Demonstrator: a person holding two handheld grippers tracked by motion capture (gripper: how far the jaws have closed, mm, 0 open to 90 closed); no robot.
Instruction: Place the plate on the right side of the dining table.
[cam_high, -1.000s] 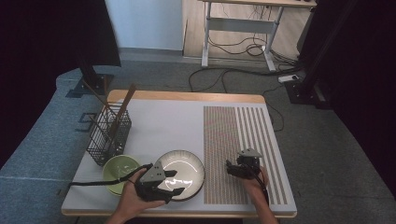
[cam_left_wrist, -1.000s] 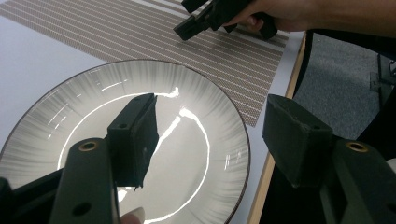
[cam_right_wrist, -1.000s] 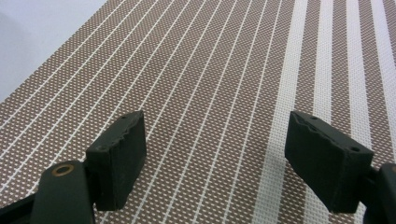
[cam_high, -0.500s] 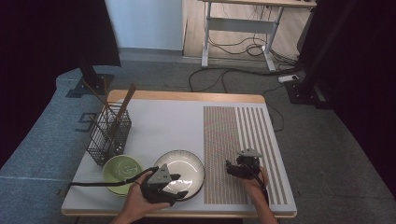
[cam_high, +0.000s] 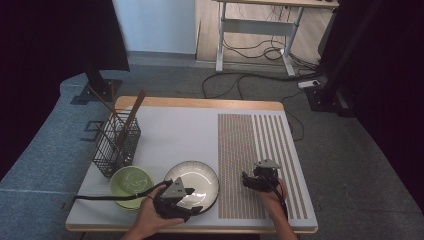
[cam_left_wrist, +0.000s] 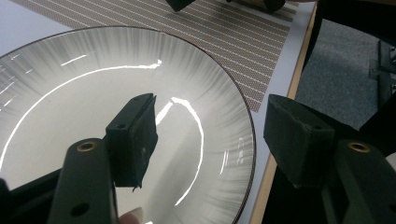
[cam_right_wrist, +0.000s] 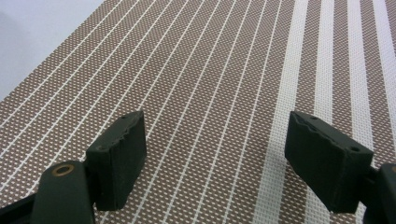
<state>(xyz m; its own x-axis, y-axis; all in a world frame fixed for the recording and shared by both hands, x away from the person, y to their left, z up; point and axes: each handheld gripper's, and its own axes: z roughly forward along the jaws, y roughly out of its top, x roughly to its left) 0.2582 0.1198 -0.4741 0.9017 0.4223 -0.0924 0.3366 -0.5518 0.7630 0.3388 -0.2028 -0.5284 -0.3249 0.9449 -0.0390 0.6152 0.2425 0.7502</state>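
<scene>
A shallow grey-white plate with a dark rim lies near the table's front edge, left of a brown striped placemat. My left gripper is open at the plate's near rim. In the left gripper view the plate lies under one jaw while the other jaw hangs outside the rim, over the table's edge; the left gripper holds nothing. My right gripper rests low over the placemat. In the right gripper view the right gripper is open above the placemat, with nothing between its jaws.
A green bowl sits just left of the plate. Behind it stands a black wire basket holding wooden utensils. The white table top stretches beyond the plate. Cables and a desk frame are on the floor far behind.
My left gripper has shifted a little to the right along the plate's near rim. The right gripper has stayed where it was on the placemat.
</scene>
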